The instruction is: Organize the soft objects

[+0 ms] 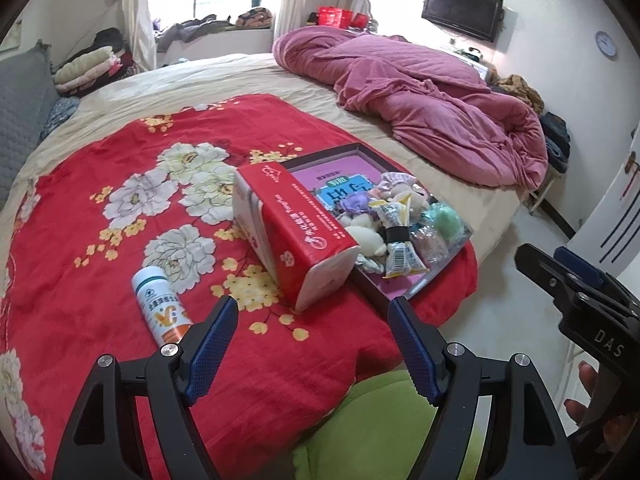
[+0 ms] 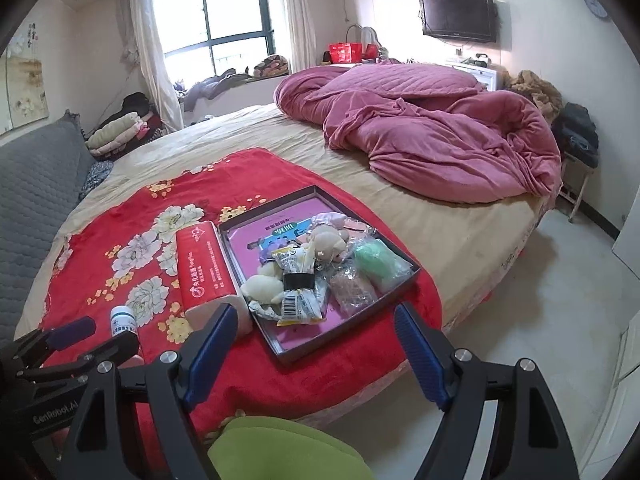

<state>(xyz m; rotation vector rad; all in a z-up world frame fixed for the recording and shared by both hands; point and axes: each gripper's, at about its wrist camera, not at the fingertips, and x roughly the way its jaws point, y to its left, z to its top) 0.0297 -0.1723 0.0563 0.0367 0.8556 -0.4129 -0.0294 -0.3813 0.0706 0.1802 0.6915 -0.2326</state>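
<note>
Grippers, my left [image 1: 312, 344] and right [image 2: 314, 350], both hang spread and empty before the tray [image 2: 362, 326] of soft toys [image 2: 326, 242].

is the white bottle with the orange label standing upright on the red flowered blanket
No, the white bottle with the orange label lies on its side on the red flowered blanket.

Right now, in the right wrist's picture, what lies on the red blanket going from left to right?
White bottle → red tissue pack → dark tray holding cream plush toy, snack packet, green pouch.
</note>
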